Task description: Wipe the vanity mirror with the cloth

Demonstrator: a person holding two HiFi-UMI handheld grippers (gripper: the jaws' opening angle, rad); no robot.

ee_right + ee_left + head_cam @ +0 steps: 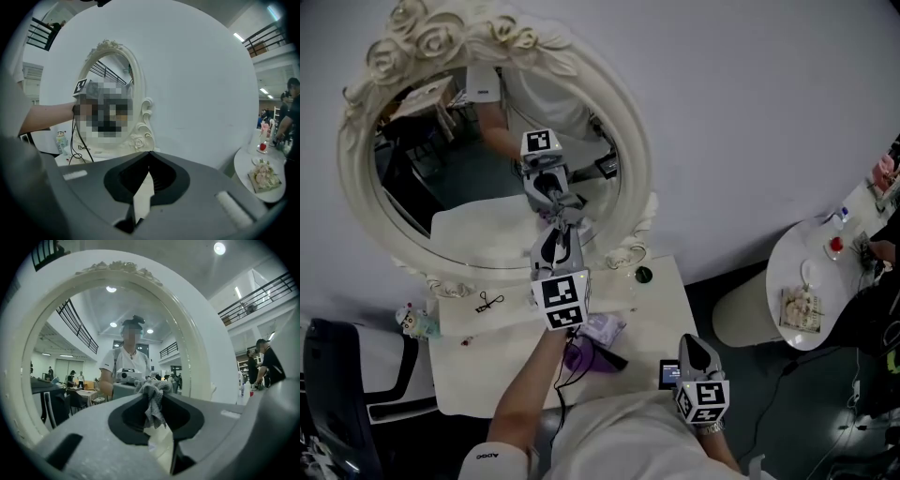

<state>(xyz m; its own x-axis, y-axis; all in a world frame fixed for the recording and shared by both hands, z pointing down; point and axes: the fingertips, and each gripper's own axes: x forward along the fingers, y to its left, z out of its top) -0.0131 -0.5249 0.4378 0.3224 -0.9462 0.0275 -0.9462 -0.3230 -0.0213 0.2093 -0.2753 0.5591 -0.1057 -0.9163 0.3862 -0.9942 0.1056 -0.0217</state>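
The oval vanity mirror [459, 187] has a cream frame with carved roses and stands at the back of the white vanity table [661, 309]. My left gripper [554, 227] reaches up to the lower middle of the glass, shut on a grey cloth [562, 217] that meets the glass. In the left gripper view the cloth [152, 401] bunches out between the closed jaws, with the mirror frame [197, 343] around it. My right gripper [697, 349] is held low at the right, near the body, shut with nothing in it. Its view shows the mirror [136, 93] from the side.
On the table lie an eyelash curler [487, 302], a small figurine [412, 322], a purple item [592, 339] and a dark round lid [643, 275]. A black chair [337, 375] stands at the left. A round white table [806, 309] with food is at the right.
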